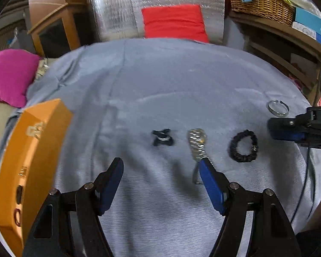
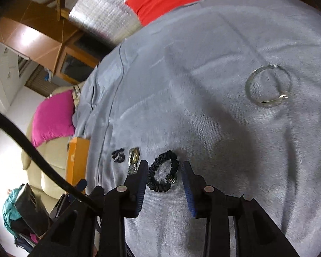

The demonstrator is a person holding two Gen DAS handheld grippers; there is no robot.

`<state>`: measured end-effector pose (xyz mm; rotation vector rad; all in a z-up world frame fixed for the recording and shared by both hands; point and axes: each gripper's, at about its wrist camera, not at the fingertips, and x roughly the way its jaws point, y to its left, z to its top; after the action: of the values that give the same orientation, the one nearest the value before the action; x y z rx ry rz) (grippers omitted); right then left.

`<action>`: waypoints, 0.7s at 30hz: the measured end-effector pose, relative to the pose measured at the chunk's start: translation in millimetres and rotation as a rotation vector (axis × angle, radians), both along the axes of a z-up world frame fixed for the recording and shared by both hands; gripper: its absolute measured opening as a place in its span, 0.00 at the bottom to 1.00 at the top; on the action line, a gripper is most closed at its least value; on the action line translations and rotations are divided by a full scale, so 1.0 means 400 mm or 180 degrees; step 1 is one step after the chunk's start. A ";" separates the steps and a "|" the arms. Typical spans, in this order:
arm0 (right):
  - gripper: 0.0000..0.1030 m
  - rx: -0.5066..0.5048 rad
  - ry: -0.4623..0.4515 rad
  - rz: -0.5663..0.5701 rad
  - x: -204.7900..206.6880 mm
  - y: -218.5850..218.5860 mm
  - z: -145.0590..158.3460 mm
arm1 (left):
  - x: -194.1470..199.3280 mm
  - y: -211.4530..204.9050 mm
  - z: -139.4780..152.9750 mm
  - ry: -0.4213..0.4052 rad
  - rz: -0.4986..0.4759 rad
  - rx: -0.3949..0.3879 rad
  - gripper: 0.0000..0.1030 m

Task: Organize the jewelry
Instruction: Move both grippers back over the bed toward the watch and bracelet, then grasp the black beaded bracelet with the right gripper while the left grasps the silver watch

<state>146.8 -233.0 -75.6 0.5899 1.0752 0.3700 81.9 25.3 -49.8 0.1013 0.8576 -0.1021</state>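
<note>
Right gripper (image 2: 163, 170) straddles the black scrunchie (image 2: 163, 172), jaws partly open, pads not yet pressing.

Left gripper (image 1: 161, 167) hangs wide and empty, its right finger over the tail of the metal watch (image 1: 196, 144), whose long axis runs away from it; a small black piece (image 1: 162, 138) lies just left. Farther right sits the silver bangle (image 2: 267, 85), well apart. All rest mid grey blanket (image 1: 160, 81); orange box (image 1: 32, 150) at its left edge, red cushion (image 1: 174, 22) beyond.

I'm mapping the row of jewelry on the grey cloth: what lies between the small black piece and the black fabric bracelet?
The silver watch lies between the small black piece and the black fabric bracelet, apart from both; the left wrist view shows it best.
</note>
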 end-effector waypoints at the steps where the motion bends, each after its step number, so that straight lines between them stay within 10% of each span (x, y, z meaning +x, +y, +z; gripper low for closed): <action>1: 0.35 -0.0009 0.0014 0.0026 0.001 0.002 -0.006 | -0.001 -0.016 -0.004 0.0020 -0.0006 -0.0014 0.72; 8: 0.34 -0.0352 0.0169 0.0148 0.044 0.047 -0.062 | 0.003 -0.031 -0.015 0.0086 -0.0049 -0.0056 0.72; 12: 0.08 -0.0580 0.0109 0.0217 0.049 0.063 -0.064 | 0.008 -0.042 -0.018 0.0093 -0.0120 -0.0005 0.72; 21: 0.07 -0.0517 -0.0071 -0.0177 0.037 -0.021 -0.015 | 0.054 -0.079 -0.043 0.0285 -0.0273 -0.0226 0.72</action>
<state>161.7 -241.3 -81.5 0.4689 1.0540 0.2378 103.4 -6.2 -67.0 0.0674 0.9381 -0.2186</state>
